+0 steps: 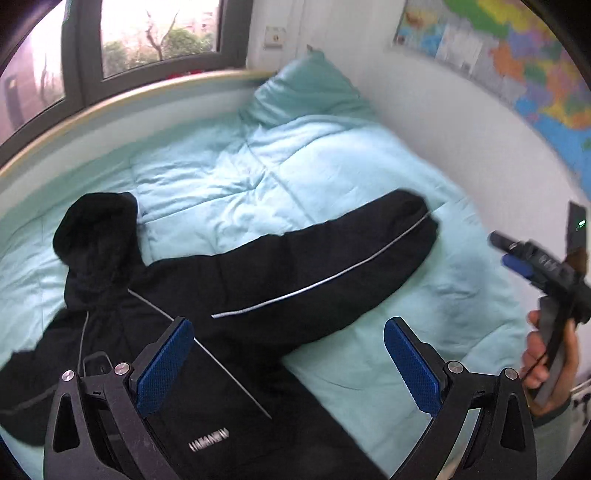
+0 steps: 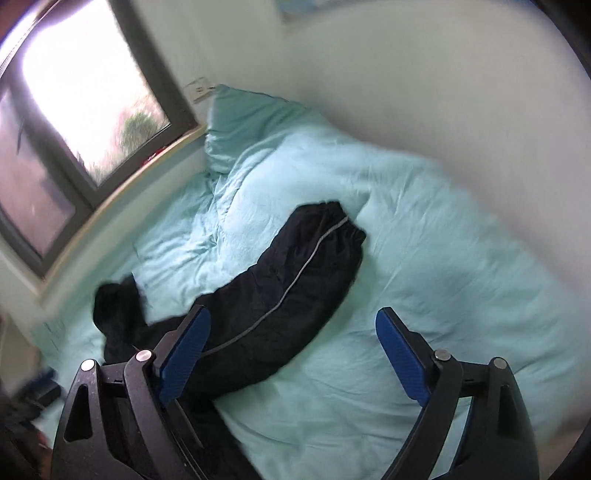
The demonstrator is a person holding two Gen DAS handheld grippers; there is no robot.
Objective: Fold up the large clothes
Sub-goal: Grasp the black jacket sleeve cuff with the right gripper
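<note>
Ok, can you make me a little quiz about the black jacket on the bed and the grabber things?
1. True or false: the left gripper is clamped on the black jacket.
2. What does the jacket lie on? A) a wooden floor B) a light blue duvet C) a chair
3. Fill in: the thin grey stripe runs along the jacket's outstretched ____.

Key:
1. False. Its jaws stand wide apart with nothing between the pads; the right gripper is open and empty too.
2. B.
3. Sleeve; it stretches out to the side towards the wall, while the hood points towards the window.
</note>
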